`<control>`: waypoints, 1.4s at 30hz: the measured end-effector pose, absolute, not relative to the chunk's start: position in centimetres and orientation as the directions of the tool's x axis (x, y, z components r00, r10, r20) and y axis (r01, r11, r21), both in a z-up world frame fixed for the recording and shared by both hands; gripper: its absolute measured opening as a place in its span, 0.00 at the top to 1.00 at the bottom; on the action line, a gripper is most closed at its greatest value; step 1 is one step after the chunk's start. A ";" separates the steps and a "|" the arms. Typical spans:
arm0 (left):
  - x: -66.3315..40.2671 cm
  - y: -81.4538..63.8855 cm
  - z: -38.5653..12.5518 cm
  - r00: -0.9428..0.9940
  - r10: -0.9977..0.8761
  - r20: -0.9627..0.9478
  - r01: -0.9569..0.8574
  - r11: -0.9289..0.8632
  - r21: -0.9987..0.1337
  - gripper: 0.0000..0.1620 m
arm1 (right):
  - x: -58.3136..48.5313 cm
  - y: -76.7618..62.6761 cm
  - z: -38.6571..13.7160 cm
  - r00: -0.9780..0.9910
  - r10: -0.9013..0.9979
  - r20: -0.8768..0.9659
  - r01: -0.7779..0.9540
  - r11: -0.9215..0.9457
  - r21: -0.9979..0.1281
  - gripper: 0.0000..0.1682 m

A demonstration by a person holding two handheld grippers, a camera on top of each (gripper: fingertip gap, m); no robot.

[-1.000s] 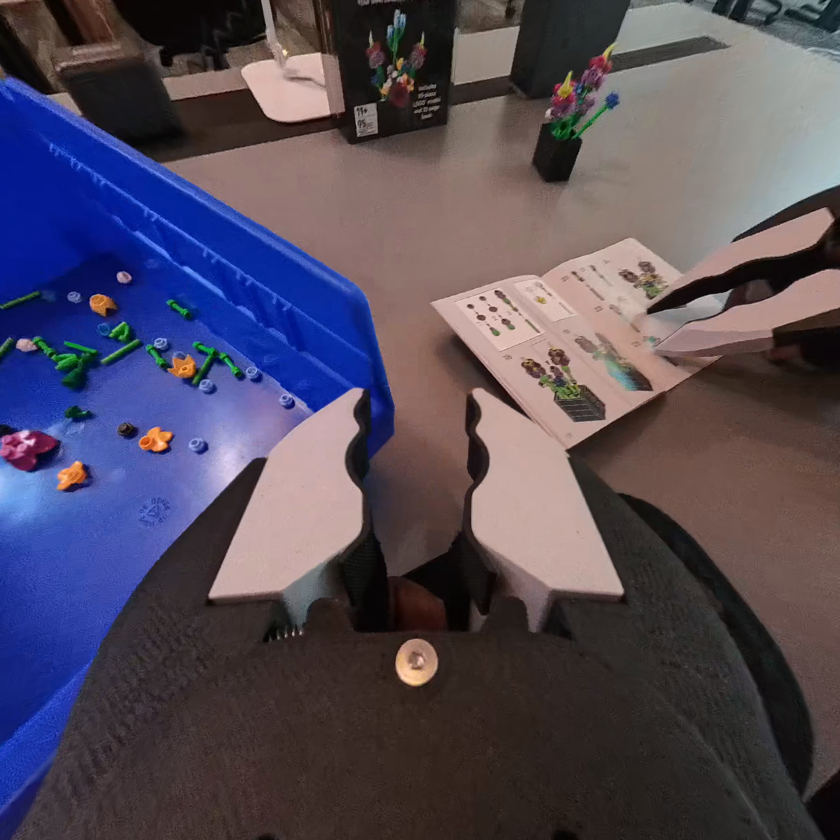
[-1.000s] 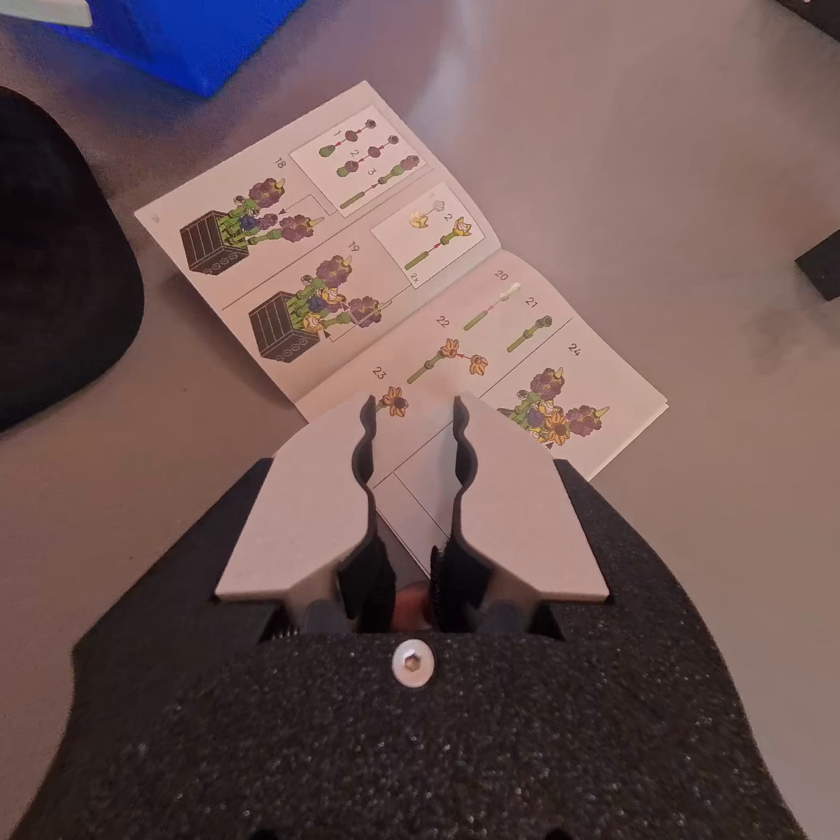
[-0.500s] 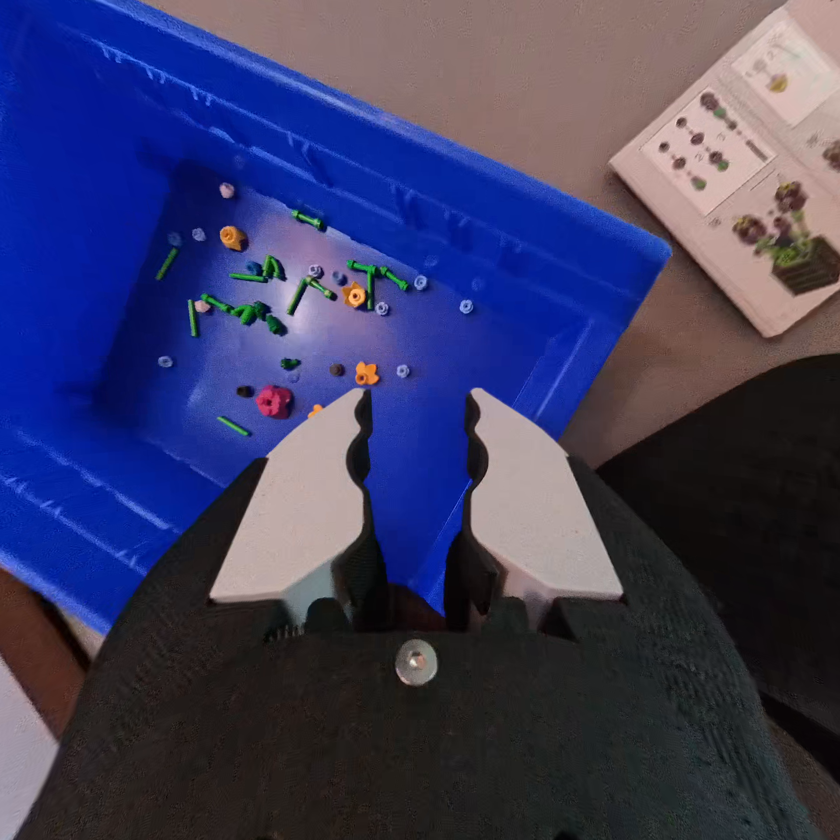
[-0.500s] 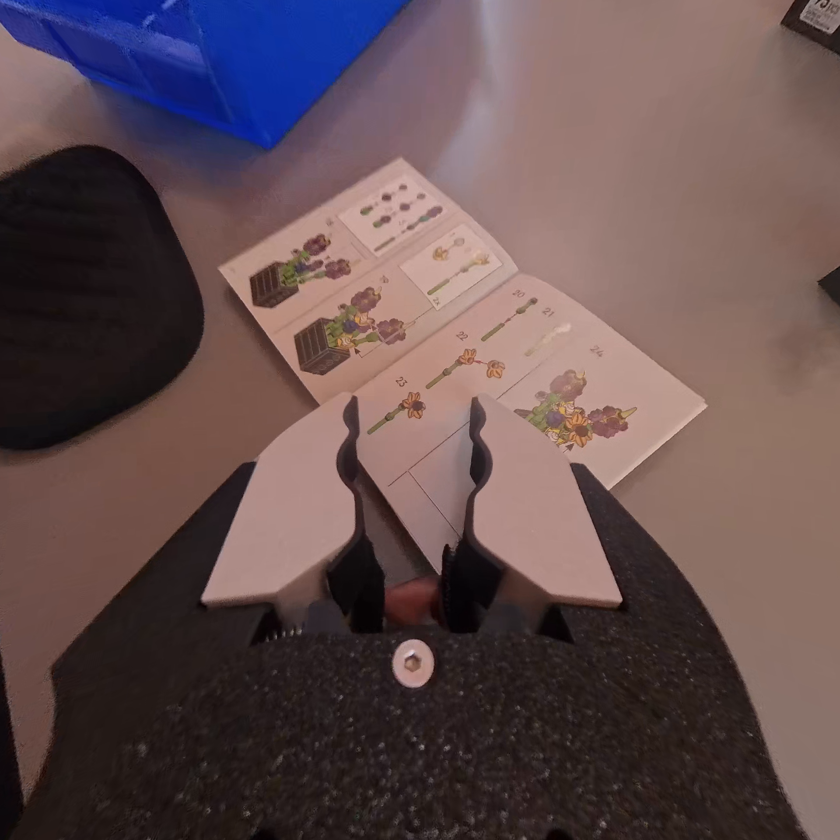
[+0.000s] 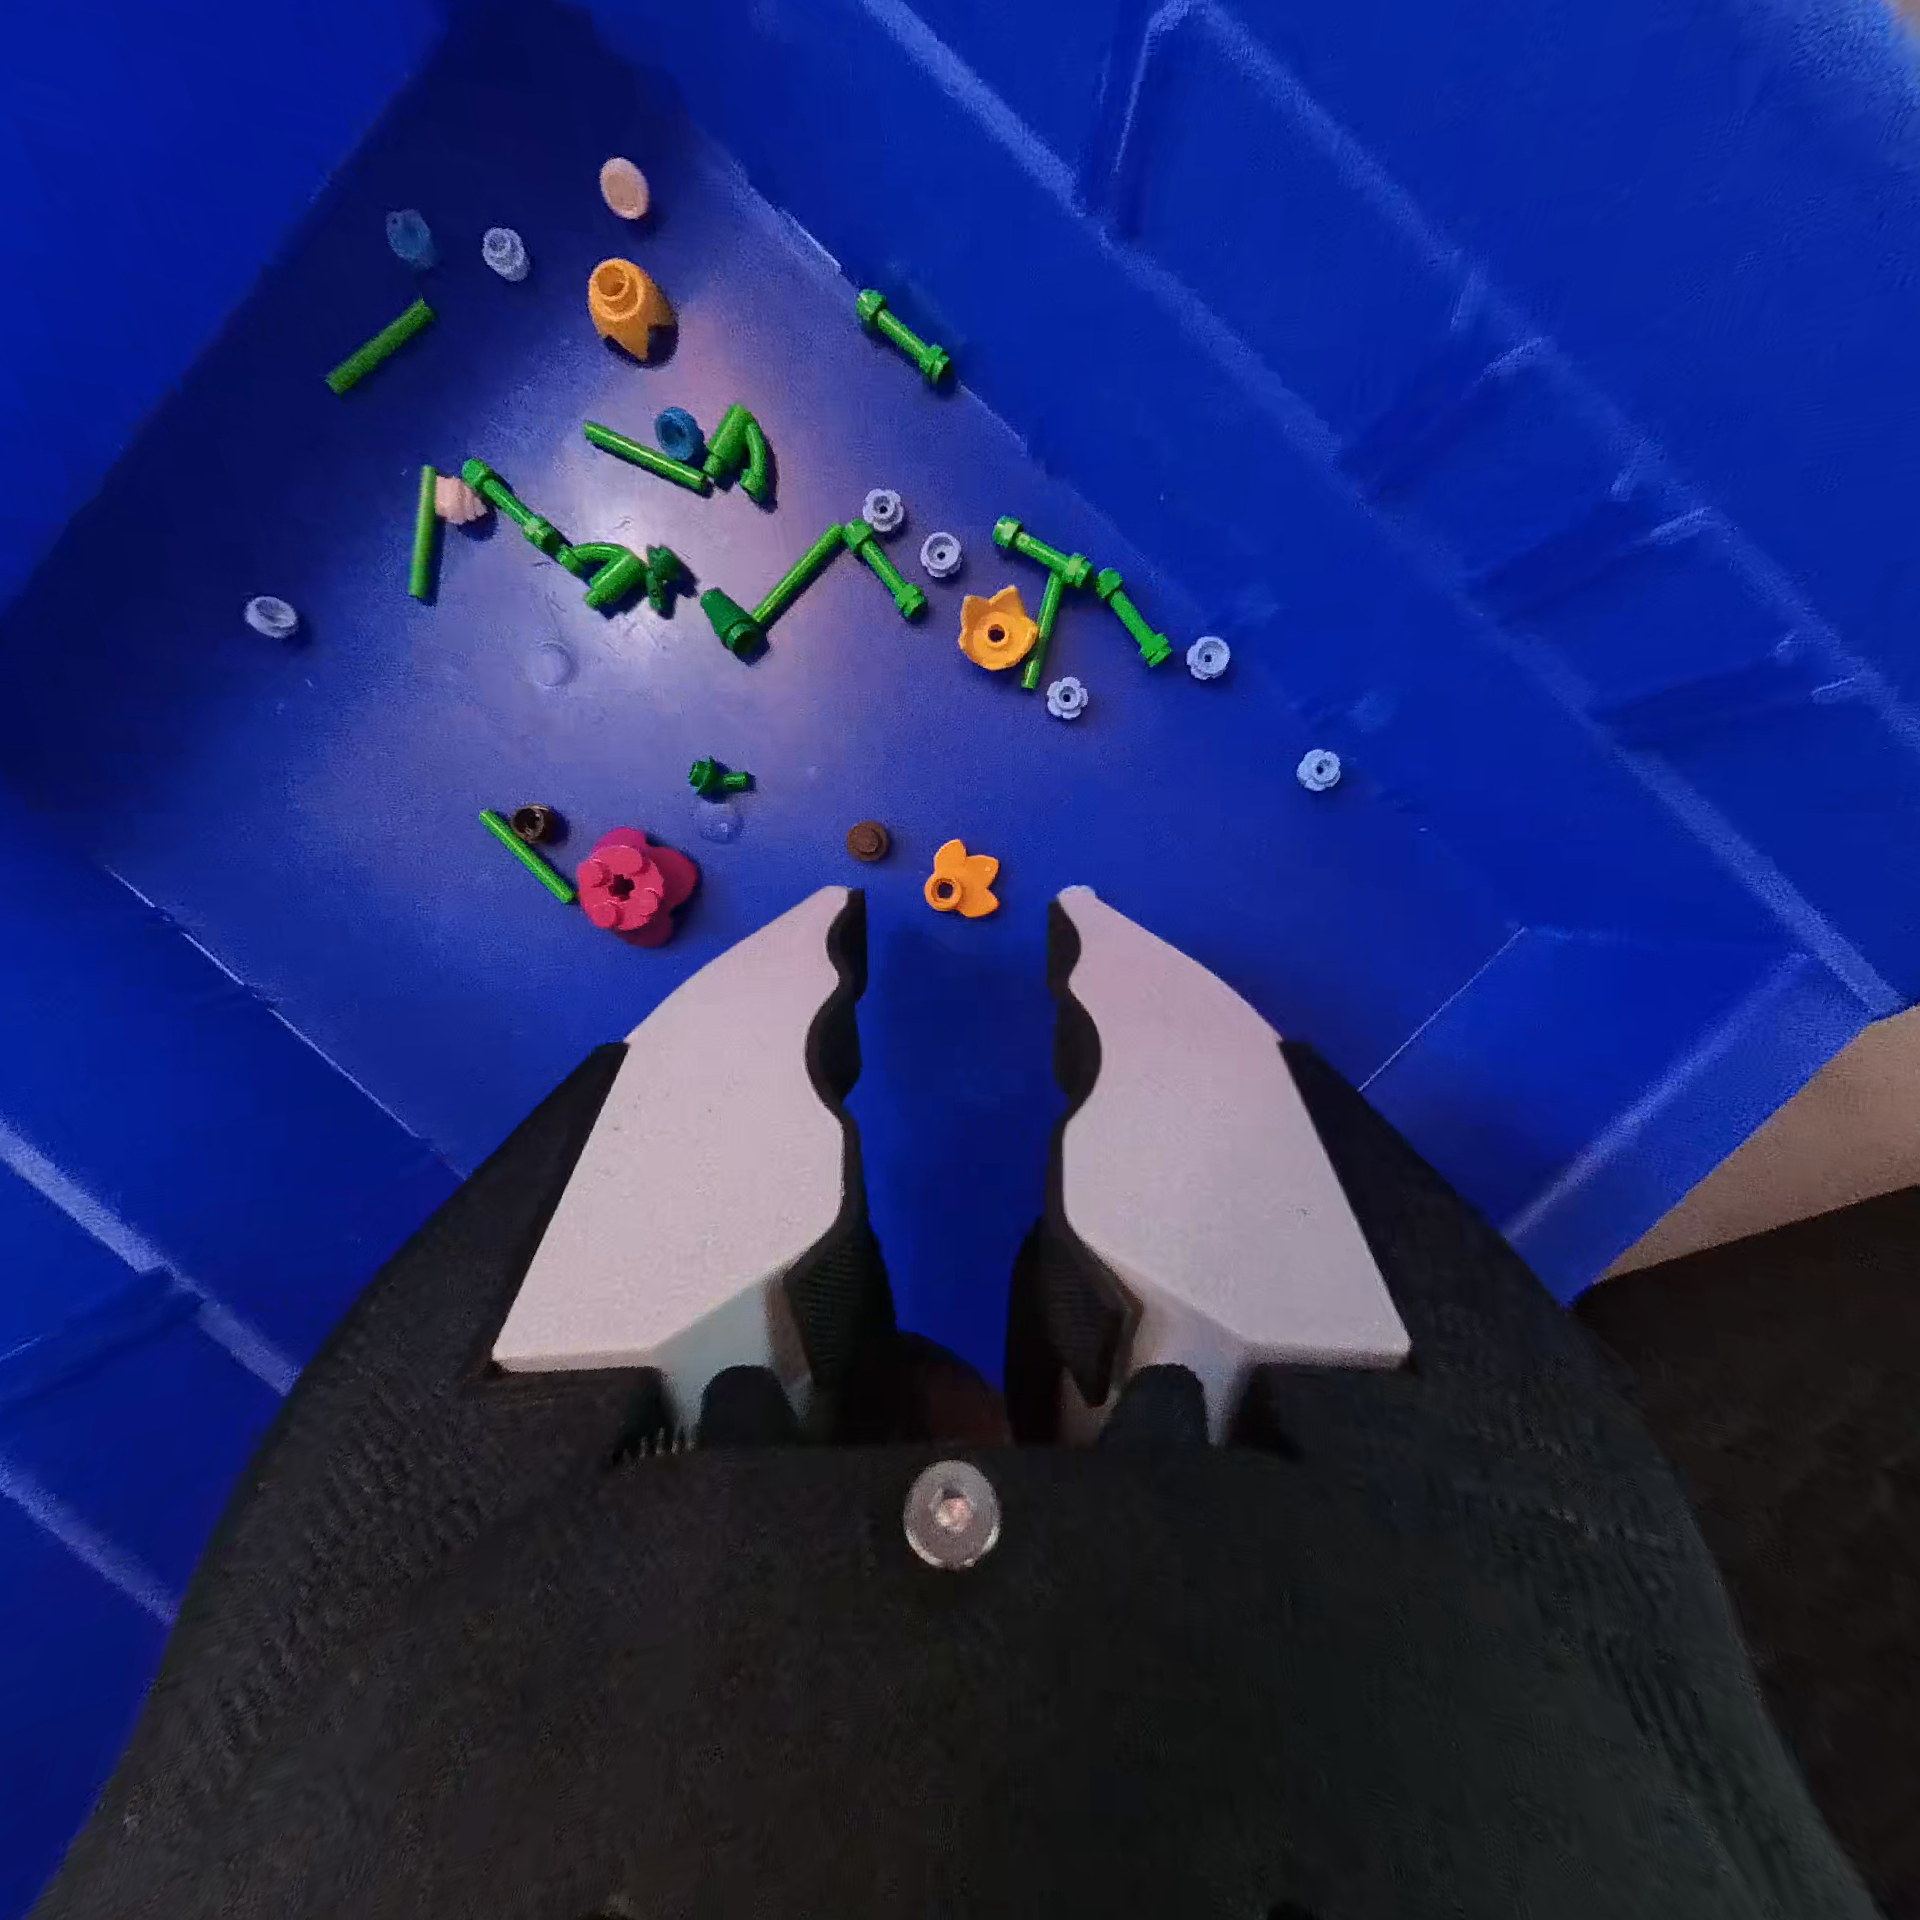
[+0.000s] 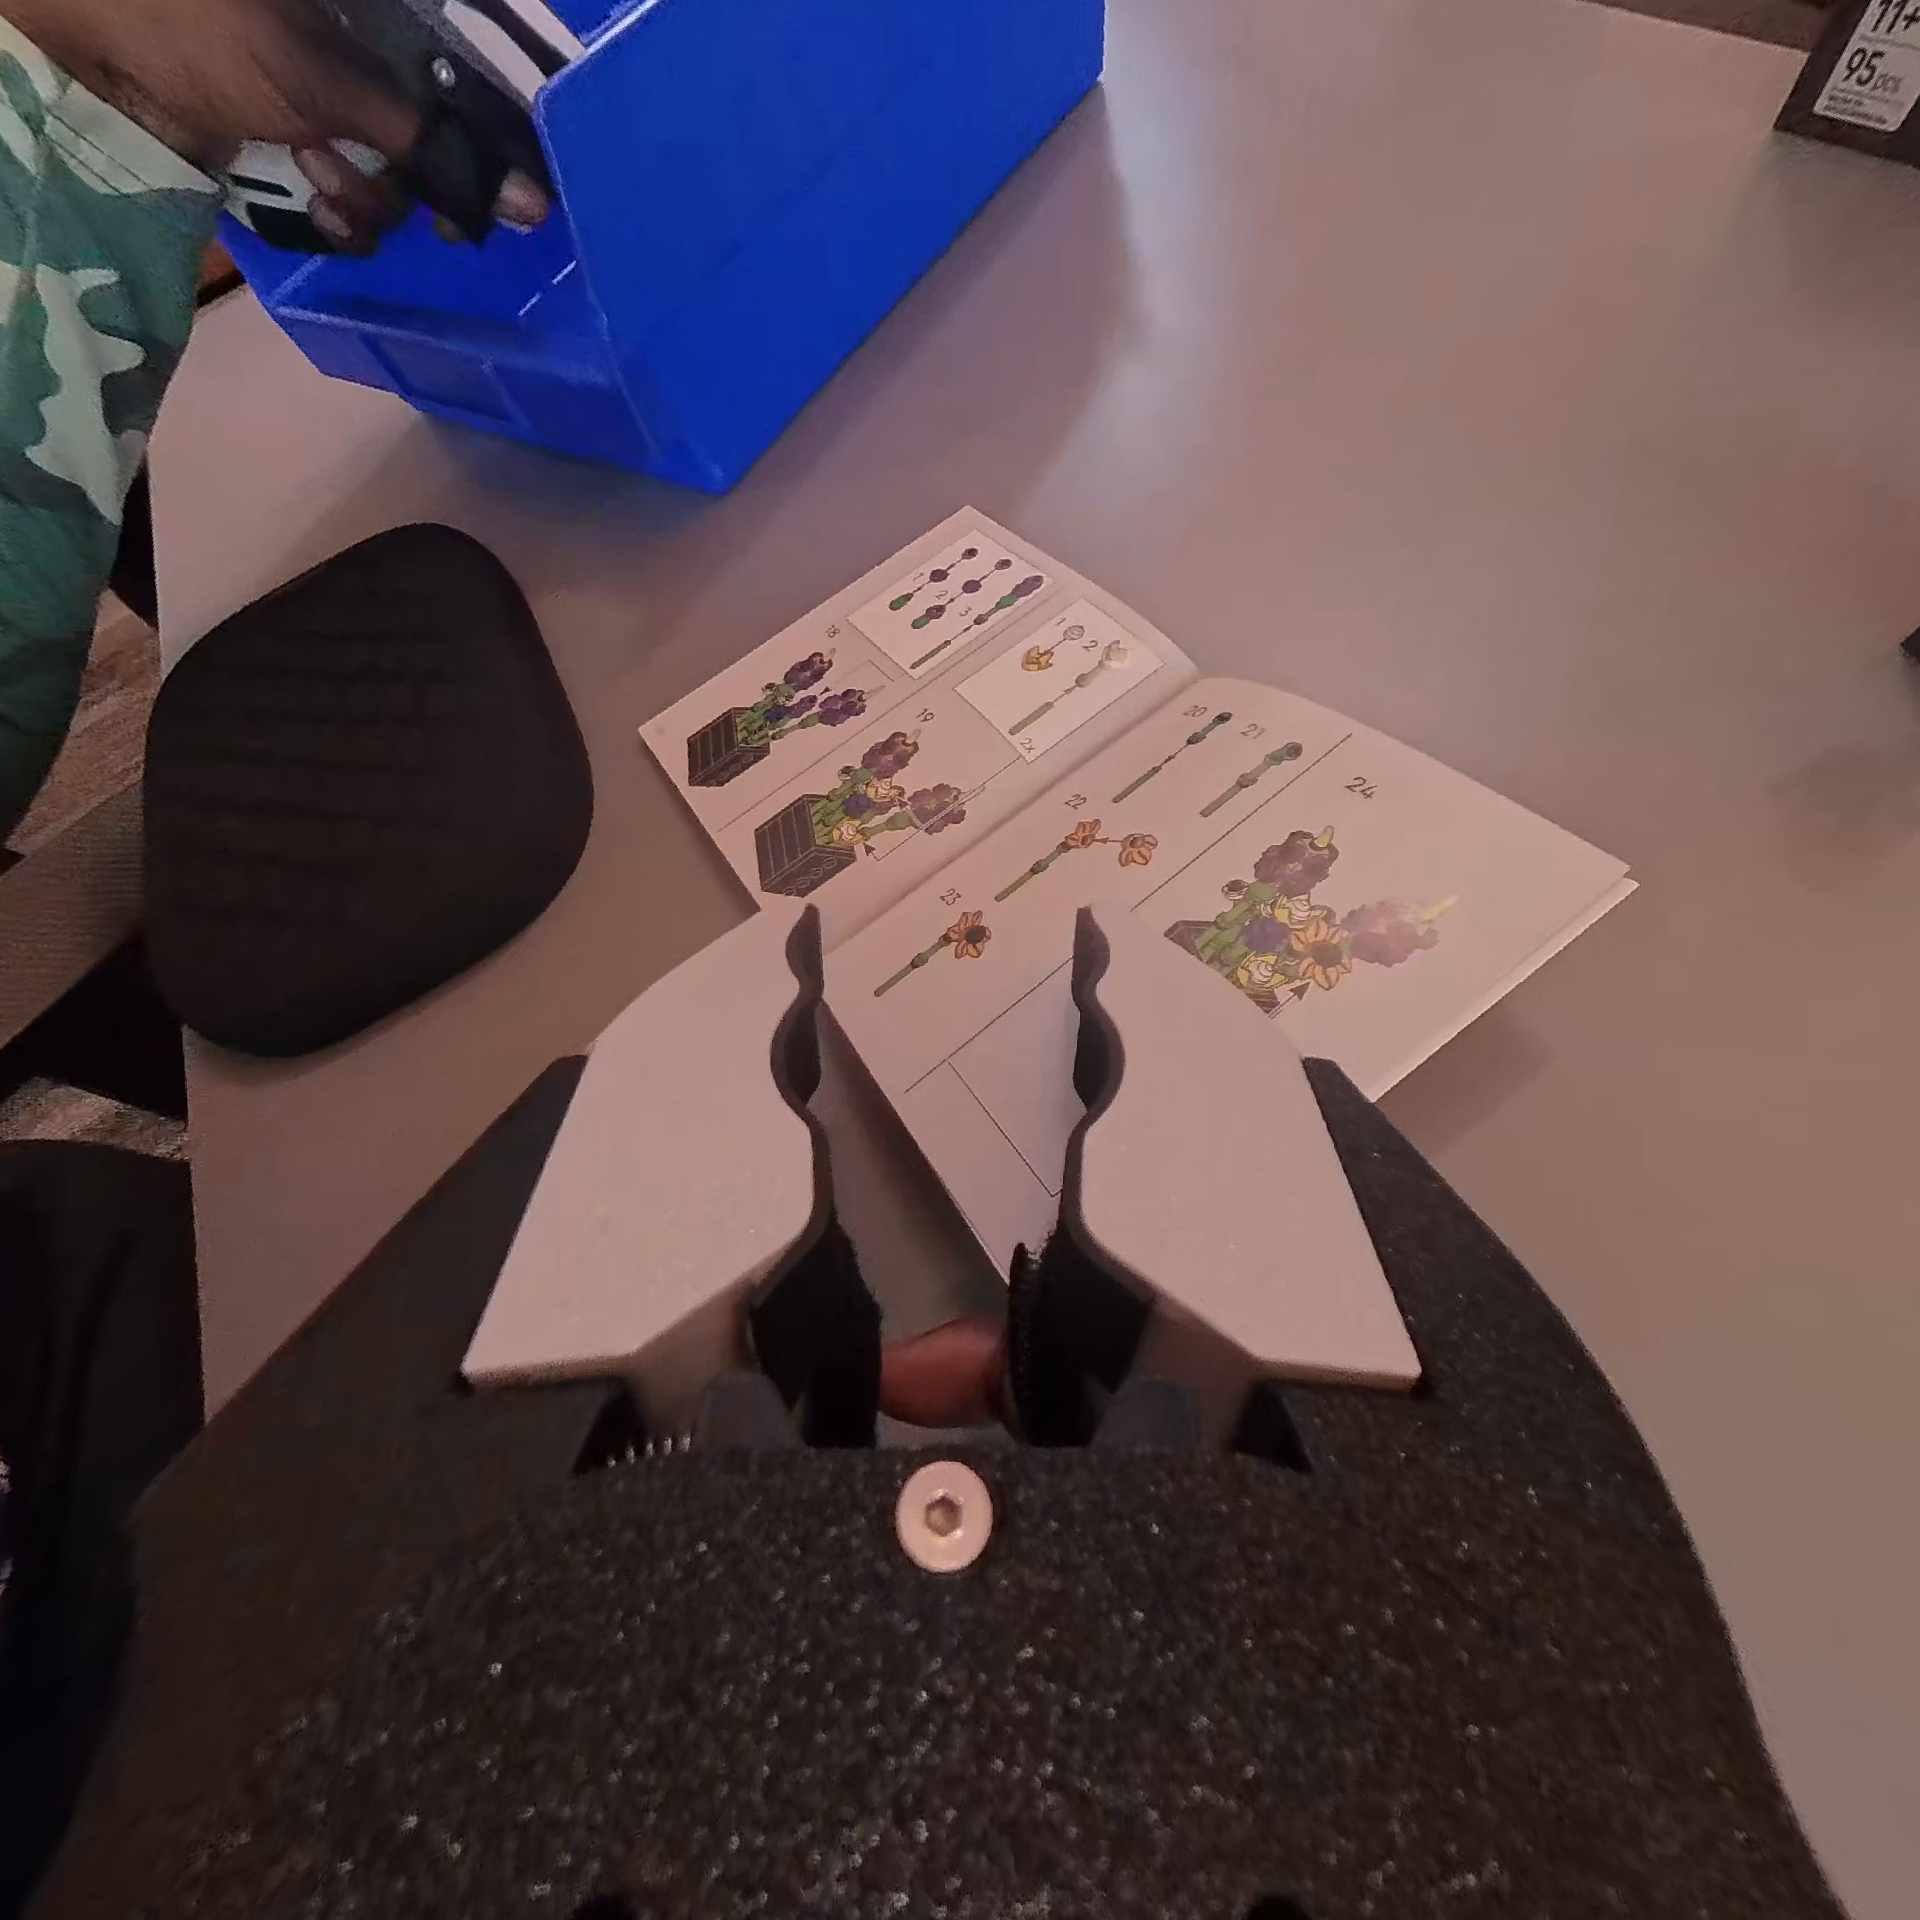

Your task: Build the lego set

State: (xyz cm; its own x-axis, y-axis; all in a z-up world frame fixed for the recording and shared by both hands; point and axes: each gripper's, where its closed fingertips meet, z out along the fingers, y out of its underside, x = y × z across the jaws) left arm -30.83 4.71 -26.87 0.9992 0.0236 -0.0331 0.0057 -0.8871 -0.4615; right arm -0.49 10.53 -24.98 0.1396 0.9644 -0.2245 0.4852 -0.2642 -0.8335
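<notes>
In the left wrist view, loose lego pieces lie scattered on the floor of a blue bin [image 5: 1351, 312]: green stems [image 5: 800, 582], pale blue studs, a magenta flower [image 5: 629, 883], and an orange flower [image 5: 961, 881] just ahead of the left hand-held gripper [image 5: 956, 899], whose jaws stand apart, holding and touching nothing; the bin's walls are cut off on all sides. In the right wrist view, the right hand-held gripper [image 6: 945, 920] hangs open and empty over the near corner of an open instruction booklet [image 6: 1403, 831] lying flat on the grey counter [image 6: 1455, 364], with the bin beyond to the left, a hand [image 6: 343, 156] at its rim, and its contents hidden.
</notes>
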 end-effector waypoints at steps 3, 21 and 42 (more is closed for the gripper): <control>-31.1 4.7 -27.4 1.000 0.023 -0.014 0.014 -0.894 -0.449 0.82 | -0.5 10.6 -24.7 0.135 0.961 -0.243 0.466 -0.277 -0.840 0.72; -31.3 5.1 -28.1 0.999 0.018 -0.048 -0.008 -0.873 -0.488 0.92 | -0.2 10.9 -24.3 0.150 0.967 -0.205 0.457 -0.251 -0.853 0.74; -31.2 5.1 -28.0 0.998 0.013 -0.055 -0.015 -0.872 -0.489 0.92 | 0.0 10.9 -25.5 0.157 0.972 -0.173 0.516 -0.230 -0.825 0.74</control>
State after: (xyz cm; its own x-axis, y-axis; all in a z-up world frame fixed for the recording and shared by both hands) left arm -31.20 5.12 -28.05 0.9984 0.0132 -0.0548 -0.0153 -0.8721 -0.4890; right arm -0.04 10.88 -25.45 0.1573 0.9723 -0.1728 0.5160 -0.2301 -0.8251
